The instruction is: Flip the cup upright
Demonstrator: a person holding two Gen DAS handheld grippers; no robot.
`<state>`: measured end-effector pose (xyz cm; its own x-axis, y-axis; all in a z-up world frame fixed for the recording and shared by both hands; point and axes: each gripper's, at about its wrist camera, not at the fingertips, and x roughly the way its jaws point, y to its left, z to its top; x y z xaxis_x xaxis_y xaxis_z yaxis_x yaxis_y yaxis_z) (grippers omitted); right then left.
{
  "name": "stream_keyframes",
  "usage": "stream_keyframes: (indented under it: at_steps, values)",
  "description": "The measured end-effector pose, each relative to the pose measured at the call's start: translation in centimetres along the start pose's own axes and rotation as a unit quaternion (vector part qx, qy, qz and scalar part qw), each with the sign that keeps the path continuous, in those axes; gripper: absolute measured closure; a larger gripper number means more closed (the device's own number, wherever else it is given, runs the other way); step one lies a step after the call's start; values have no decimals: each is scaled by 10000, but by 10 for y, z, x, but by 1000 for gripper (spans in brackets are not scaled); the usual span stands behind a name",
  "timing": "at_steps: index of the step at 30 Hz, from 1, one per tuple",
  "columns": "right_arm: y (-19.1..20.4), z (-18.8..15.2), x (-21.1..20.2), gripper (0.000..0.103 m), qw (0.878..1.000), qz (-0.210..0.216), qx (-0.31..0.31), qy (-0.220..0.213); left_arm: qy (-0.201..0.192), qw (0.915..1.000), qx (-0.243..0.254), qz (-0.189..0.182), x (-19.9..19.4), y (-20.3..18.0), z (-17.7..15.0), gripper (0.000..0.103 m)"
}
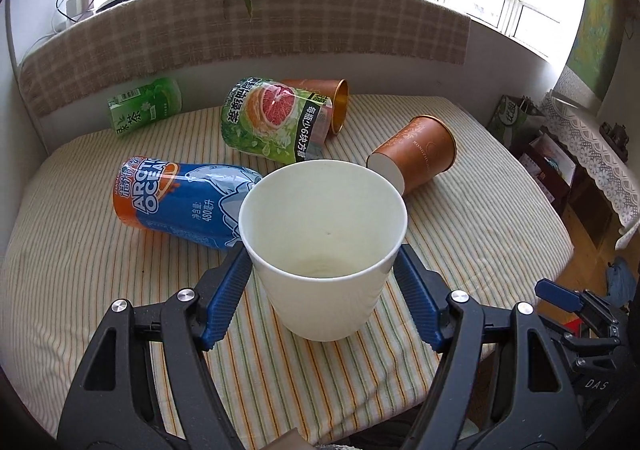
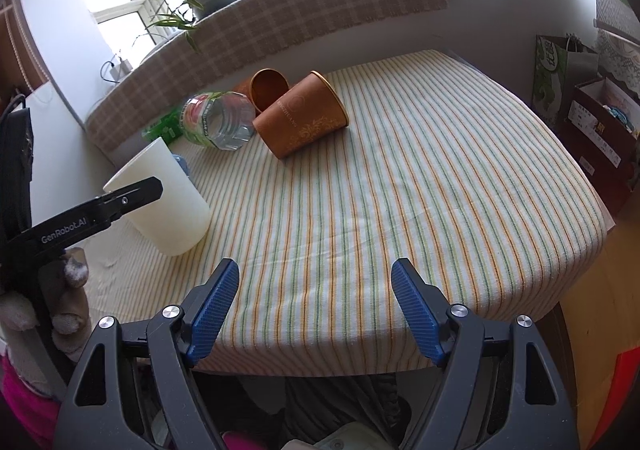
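Note:
A white cup (image 1: pixel 320 246) stands upright on the striped tablecloth, mouth up. My left gripper (image 1: pixel 322 262) has a blue pad on each side of the cup, touching or nearly touching its wall. In the right wrist view the same white cup (image 2: pixel 168 194) stands at the left with a left gripper finger (image 2: pixel 132 196) against it. My right gripper (image 2: pixel 316 310) is open and empty above the table's near edge.
Two brown cups lie on their sides, one near (image 1: pixel 420 154) and one further back (image 1: pixel 332 102). A blue Arctic Ocean bottle (image 1: pixel 180 202), a grapefruit-label bottle (image 1: pixel 272 122) and a green bottle (image 1: pixel 146 104) also lie on the striped table (image 2: pixel 400 190). Table edge at right.

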<state>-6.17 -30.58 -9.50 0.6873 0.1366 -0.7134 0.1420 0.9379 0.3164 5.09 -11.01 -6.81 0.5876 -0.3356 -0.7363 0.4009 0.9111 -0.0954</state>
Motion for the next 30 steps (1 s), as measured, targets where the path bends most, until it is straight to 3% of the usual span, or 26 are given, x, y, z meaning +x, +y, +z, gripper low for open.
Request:
stream_keyframes:
  at_steps: [16, 27, 30]
  values:
    - [0, -1, 2, 25, 10000, 6, -30, 23, 101, 9998, 59, -148, 0, -5, -3, 28]
    - [1, -2, 1, 25, 10000, 4, -25, 9, 372, 9972, -313, -563, 7, 4, -7, 22]
    - [2, -2, 1, 25, 10000, 3, -37, 18, 428, 9965, -353, -629, 8, 7, -10, 14]
